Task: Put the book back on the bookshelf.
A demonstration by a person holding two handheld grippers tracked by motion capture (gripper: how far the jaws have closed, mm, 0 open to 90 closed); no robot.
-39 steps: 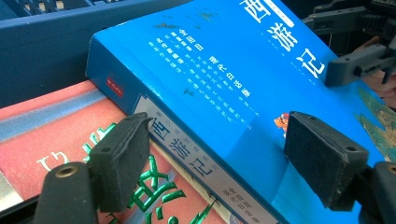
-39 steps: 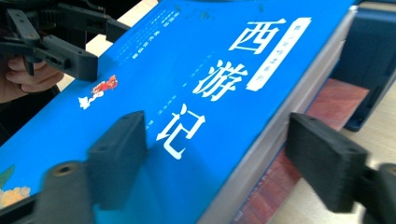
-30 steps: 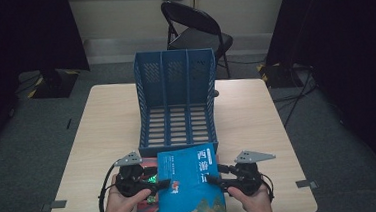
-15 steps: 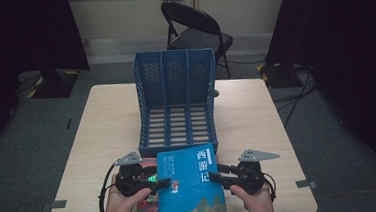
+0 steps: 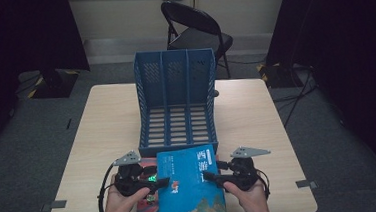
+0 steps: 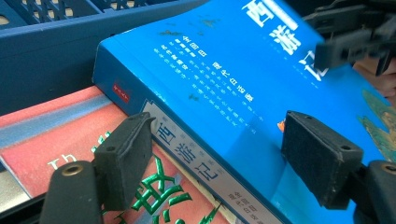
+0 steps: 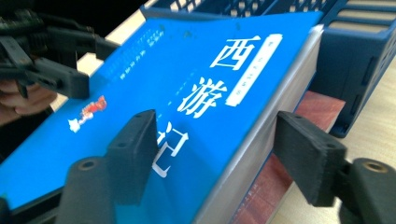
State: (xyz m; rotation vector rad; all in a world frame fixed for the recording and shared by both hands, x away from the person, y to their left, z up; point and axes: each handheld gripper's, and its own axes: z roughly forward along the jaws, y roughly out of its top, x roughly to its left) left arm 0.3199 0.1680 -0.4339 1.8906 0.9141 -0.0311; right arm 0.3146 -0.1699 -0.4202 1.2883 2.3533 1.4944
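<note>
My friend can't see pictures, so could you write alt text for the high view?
A person's two hands, each holding a black gripper (left gripper, right gripper), straddle the side edges of a blue book lying on a red book, in front of a blue slotted file rack on a wooden table.

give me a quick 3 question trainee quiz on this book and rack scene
1. True or false: the blue book lies on top of a red book.
2. How many compartments does the blue rack have? A two, B three, C five.
3. Which edge of the blue book does the left tool straddle?

Key: 1 true. 2 B. 3 The spine edge; the right tool straddles the page edge, and both tools' jaws stand apart from the book, with the right tool's just opening.
</note>
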